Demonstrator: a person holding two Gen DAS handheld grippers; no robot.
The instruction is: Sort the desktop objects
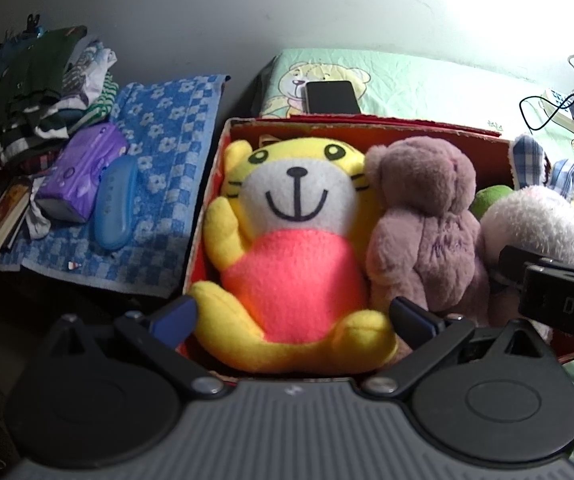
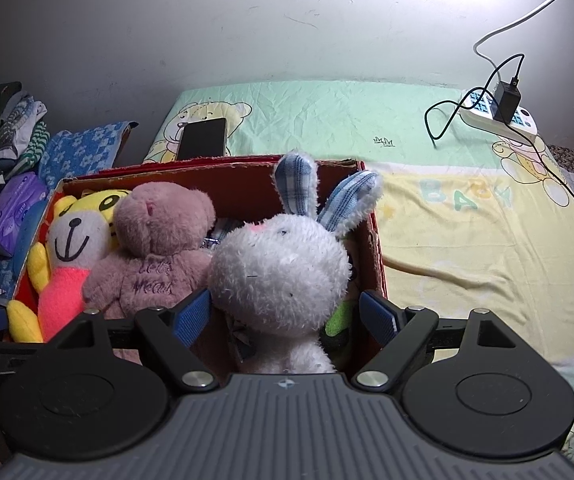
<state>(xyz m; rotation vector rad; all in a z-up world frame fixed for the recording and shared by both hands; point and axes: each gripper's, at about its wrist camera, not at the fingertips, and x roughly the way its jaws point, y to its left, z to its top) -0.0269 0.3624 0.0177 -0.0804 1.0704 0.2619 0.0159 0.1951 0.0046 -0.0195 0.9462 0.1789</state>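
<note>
Both tongs (image 1: 293, 320) (image 2: 287, 316) gape level over red box (image 2: 223, 168).

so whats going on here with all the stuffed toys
A person holds a gripper in each hand over a red cardboard box packed with plush toys. The left gripper is open around the lower body of the yellow tiger plush. The right gripper is open on either side of the white bunny. A pink bear sits between the two toys. Neither gripper has closed on anything. A phone lies on the sheet behind the box.
</note>
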